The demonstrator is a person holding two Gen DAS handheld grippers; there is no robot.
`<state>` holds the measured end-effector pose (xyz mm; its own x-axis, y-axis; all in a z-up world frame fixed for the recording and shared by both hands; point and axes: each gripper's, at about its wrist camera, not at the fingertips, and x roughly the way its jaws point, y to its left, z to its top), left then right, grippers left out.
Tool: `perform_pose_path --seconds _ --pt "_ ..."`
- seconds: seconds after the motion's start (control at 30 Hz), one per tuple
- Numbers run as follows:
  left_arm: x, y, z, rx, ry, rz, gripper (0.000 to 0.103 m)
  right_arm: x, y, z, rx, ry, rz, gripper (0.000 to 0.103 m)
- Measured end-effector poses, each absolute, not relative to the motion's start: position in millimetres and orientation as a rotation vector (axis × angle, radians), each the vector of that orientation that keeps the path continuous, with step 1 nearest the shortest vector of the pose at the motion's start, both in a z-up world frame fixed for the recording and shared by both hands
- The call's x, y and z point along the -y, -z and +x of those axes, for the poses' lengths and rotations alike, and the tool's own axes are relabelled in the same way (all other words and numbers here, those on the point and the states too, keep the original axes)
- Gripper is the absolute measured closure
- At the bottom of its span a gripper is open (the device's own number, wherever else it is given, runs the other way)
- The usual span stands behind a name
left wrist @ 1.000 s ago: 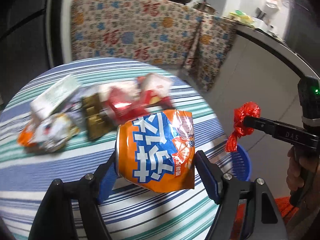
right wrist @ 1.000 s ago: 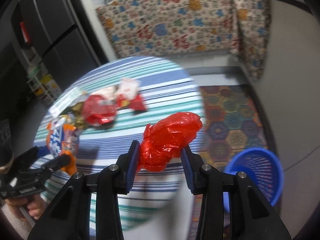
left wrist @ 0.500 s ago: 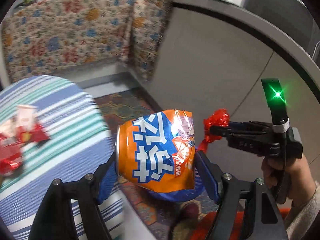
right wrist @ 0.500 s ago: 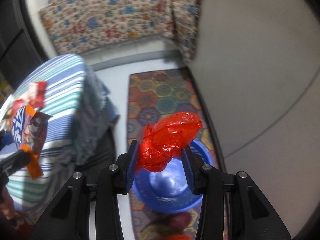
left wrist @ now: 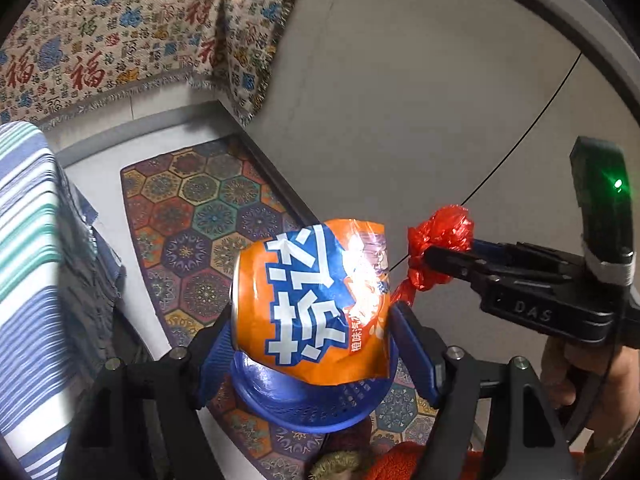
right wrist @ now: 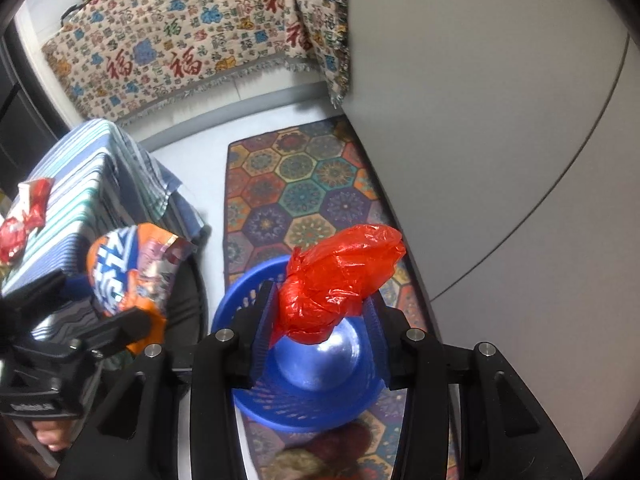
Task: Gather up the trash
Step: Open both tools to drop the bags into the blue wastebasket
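Observation:
My left gripper (left wrist: 314, 340) is shut on an orange snack bag (left wrist: 312, 300) with white and blue lettering, held over a blue plastic basket (left wrist: 304, 404) on the floor. My right gripper (right wrist: 320, 320) is shut on a crumpled red plastic bag (right wrist: 340, 280), directly above the same basket (right wrist: 304, 412). In the left wrist view the red bag (left wrist: 440, 236) and the right gripper (left wrist: 436, 256) sit to the right of the snack bag. The right wrist view shows the snack bag (right wrist: 124, 276) in the left gripper (right wrist: 108, 304) at the lower left.
The basket stands on a hexagon-patterned rug (right wrist: 296, 184) beside a grey wall. The striped table (right wrist: 80, 184) is to the left, with red wrappers (right wrist: 24, 216) lying on it. A patterned cloth (right wrist: 180, 52) hangs at the back. A hand (left wrist: 592, 384) holds the right gripper.
Both grippers have swung away from the table to the right and come down over the blue basket, each still holding its piece of trash.

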<state>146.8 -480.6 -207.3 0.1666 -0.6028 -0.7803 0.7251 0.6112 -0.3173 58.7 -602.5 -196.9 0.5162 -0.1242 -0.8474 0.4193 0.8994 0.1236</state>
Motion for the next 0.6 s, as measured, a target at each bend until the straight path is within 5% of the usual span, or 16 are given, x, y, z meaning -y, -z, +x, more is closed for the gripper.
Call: perform_pose_path --seconds 0.27,0.37,0.6 --pt "495.0 229.9 145.1 -1.055 0.974 0.177 0.026 611.8 202.2 60.2 -0.981 0.345 0.349 0.053" --pt "500.4 239.5 145.6 -1.070 0.981 0.187 0.022 615.6 203.4 63.0 -0.968 0.348 0.374 0.040" --pt "496.0 238.7 141.4 -1.072 0.968 0.173 0.022 617.8 194.5 56.9 -0.925 0.371 0.389 0.032"
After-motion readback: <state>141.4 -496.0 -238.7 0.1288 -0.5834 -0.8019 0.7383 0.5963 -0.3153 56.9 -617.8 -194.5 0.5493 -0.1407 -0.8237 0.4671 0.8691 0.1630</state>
